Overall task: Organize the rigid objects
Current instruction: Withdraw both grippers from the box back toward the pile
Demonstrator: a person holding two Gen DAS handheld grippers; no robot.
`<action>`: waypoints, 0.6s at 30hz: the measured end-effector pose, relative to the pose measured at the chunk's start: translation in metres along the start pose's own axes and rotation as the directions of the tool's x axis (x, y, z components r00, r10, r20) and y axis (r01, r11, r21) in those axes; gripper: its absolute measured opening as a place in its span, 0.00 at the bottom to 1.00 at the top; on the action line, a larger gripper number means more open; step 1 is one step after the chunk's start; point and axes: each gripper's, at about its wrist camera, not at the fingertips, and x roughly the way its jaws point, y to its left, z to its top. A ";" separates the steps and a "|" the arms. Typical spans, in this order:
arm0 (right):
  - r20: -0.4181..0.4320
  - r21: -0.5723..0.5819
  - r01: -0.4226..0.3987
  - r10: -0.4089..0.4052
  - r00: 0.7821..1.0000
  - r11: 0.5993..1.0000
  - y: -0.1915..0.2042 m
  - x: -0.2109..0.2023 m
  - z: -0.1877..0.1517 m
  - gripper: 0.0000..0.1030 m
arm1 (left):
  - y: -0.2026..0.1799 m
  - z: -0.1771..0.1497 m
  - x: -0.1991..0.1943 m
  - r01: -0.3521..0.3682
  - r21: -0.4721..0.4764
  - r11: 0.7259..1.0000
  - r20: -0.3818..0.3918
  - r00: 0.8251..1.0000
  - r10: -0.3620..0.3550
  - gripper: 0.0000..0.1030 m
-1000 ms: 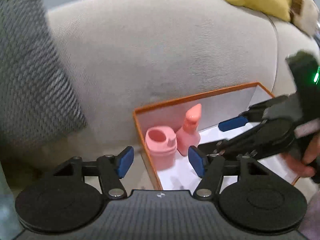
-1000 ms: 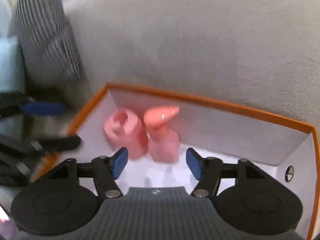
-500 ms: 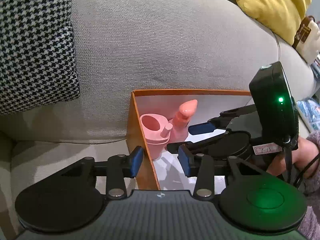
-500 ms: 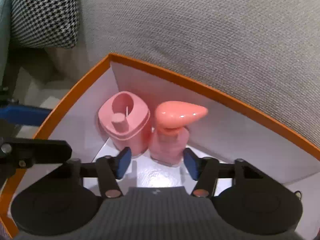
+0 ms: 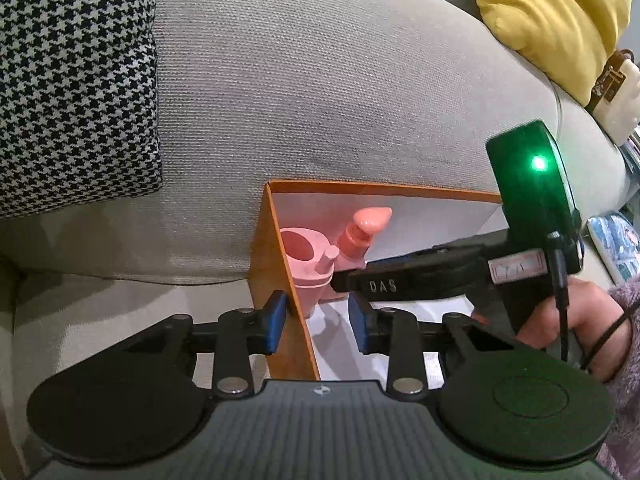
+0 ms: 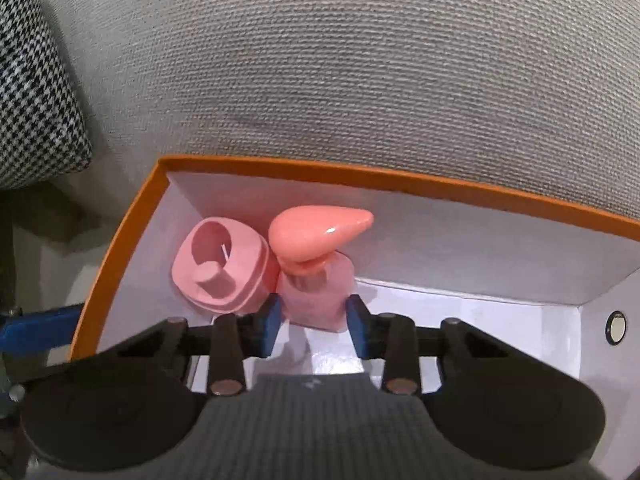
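- Left wrist view: your left gripper (image 5: 316, 326) straddles the orange side wall of the box (image 5: 280, 276), jaws closing, one pad outside and one inside, neither pressing it yet. The pink cup (image 5: 306, 264) and pink pump bottle (image 5: 358, 240) stand in the box's back corner, touching. Your right gripper reaches in from the right.
- Right wrist view: your right gripper (image 6: 312, 326) is closing around the pump bottle's base; the blue pads (image 6: 270, 326) sit just beside it, without visible contact.
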 end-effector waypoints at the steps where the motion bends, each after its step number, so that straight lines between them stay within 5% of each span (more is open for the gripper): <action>1: 0.003 -0.005 -0.001 0.001 1.000 1.000 0.000 -0.002 -0.001 0.37 | -0.001 0.001 -0.002 -0.003 0.000 1.000 0.003 1.000 0.003 0.37; 9: 0.120 -0.065 -0.008 0.016 0.993 0.998 0.011 -0.061 -0.025 0.44 | -0.021 -0.015 -0.050 -0.045 -0.022 0.999 0.113 0.993 0.047 0.37; 18: 0.297 -0.067 -0.100 0.116 0.948 0.993 0.006 -0.170 -0.117 0.51 | -0.071 -0.080 -0.119 0.031 -0.010 0.999 0.170 0.985 -0.029 0.37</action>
